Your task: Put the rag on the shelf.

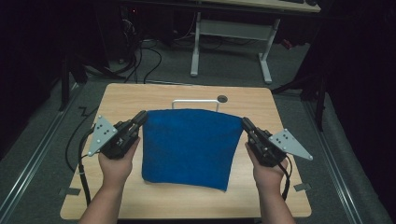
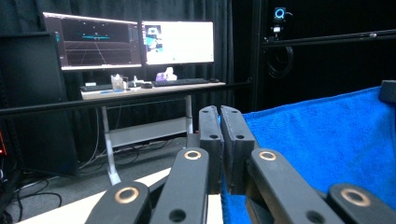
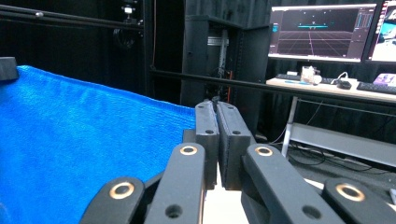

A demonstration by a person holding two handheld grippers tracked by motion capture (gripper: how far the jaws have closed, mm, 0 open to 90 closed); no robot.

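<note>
Dark floor is seen around the table [image 1: 261,100] from the high view; the cloth [image 1: 187,147] is held up over it by both top corners. Left gripper [image 2: 220,114] is clamped on one corner. Right gripper [image 3: 217,108] is clamped on the other. A corner could be dropped if the cloth is pulled too tight.

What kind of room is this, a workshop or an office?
Most likely a lab set up for recording. Black curtains ring a small wooden table, a desk behind carries two monitors showing graphics, and a small camera is mounted on a dark frame.
</note>
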